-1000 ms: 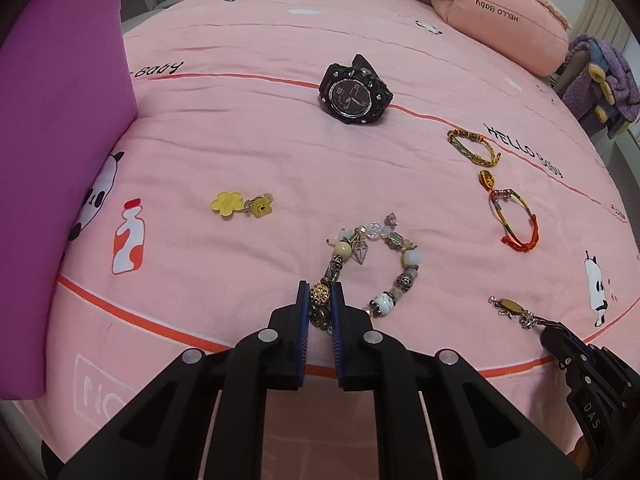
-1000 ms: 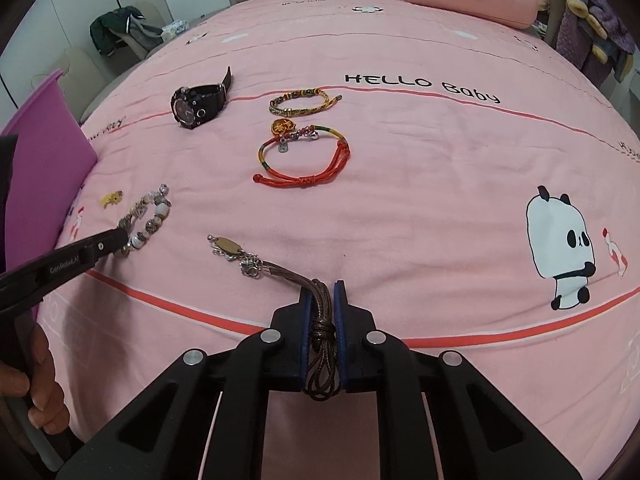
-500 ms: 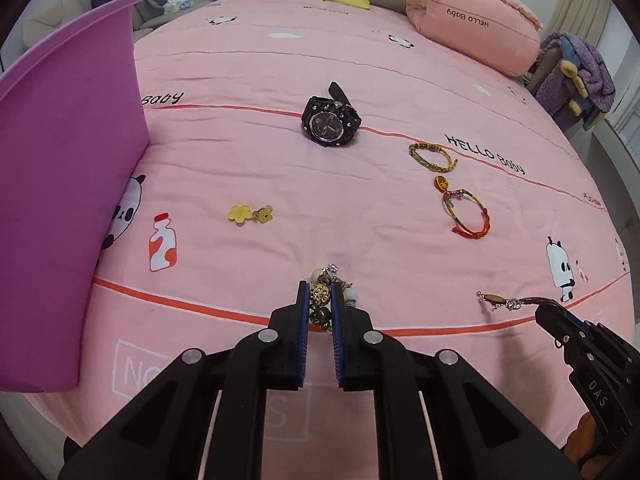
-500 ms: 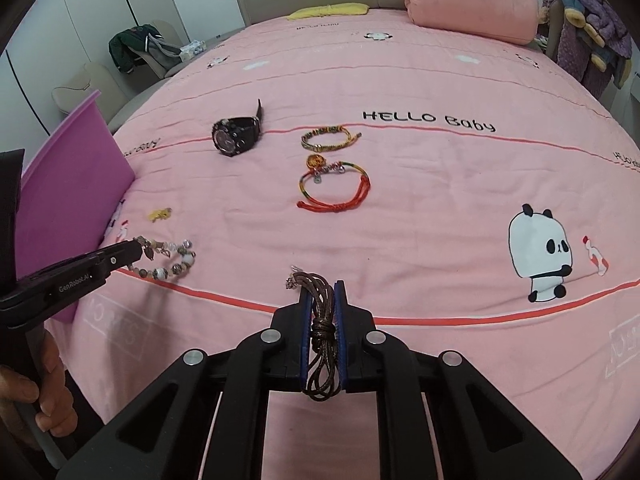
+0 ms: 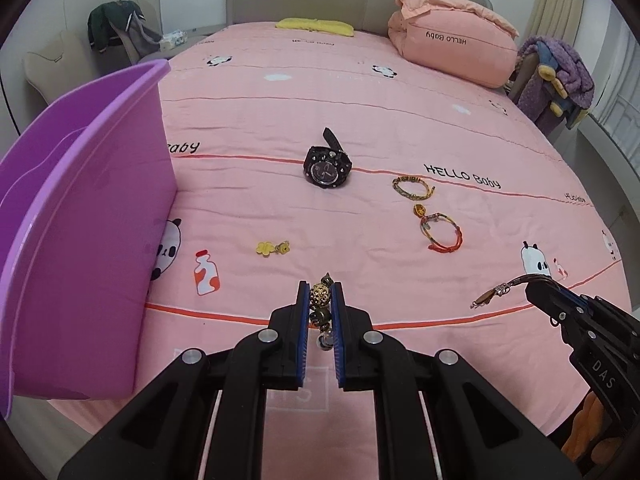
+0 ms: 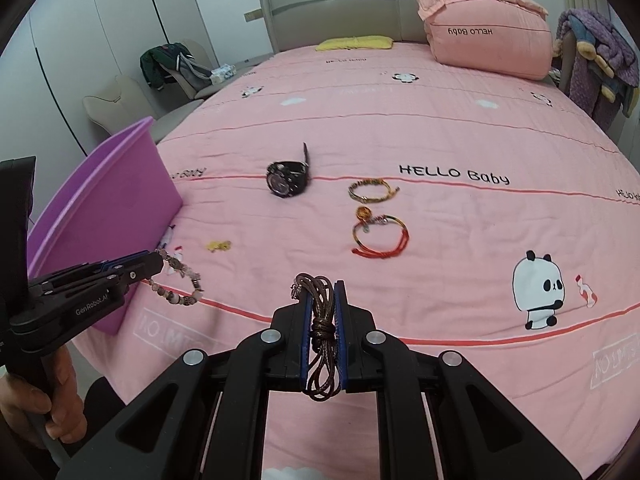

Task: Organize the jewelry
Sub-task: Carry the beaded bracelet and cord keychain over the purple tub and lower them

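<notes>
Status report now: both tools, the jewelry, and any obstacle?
Left tool shut on beaded bracelet. Right tool shut on brown cord bracelet. Both clear of bed. Purple bin at left, nothing in between.

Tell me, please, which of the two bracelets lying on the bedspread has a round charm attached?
The red and yellow cord bracelet, the one nearer the camera, carries the round amber charm; the woven gold-green bracelet beside the black watch has none.

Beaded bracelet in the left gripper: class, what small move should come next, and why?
Probably carry the beaded bracelet left over the purple bin before releasing. The left gripper is shut on it, it hangs clear of the bedspread, and the bin stands open beside it.
</notes>
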Demonstrator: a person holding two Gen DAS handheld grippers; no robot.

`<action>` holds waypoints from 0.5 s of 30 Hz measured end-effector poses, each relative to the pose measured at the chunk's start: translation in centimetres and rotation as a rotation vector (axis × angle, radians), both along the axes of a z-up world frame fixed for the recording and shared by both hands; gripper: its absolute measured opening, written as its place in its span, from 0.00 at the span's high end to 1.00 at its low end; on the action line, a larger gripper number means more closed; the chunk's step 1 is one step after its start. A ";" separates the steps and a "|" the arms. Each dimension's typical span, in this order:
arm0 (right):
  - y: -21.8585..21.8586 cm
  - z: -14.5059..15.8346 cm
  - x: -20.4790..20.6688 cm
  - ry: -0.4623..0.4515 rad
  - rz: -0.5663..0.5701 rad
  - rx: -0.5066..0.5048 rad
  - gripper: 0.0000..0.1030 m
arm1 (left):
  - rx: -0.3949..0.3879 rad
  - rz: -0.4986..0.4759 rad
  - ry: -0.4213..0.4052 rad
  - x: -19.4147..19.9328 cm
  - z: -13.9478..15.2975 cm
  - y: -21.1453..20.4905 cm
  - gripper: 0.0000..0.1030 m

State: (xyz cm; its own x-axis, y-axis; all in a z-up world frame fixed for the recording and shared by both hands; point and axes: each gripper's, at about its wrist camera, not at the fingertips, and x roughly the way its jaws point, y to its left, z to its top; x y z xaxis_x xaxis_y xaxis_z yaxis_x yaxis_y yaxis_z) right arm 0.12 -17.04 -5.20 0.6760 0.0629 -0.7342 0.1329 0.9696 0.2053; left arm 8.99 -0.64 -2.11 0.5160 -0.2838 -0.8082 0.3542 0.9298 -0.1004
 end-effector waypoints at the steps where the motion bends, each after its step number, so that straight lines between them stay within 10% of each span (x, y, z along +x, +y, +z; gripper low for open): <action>1: 0.2 0.3 0.0 -0.006 0.002 -0.001 0.90 | -0.005 -0.001 -0.010 -0.2 0.6 0.2 0.90; 15: 5.4 6.7 1.0 -0.140 0.108 0.023 0.90 | -0.087 0.016 -0.139 -1.1 8.6 4.1 0.90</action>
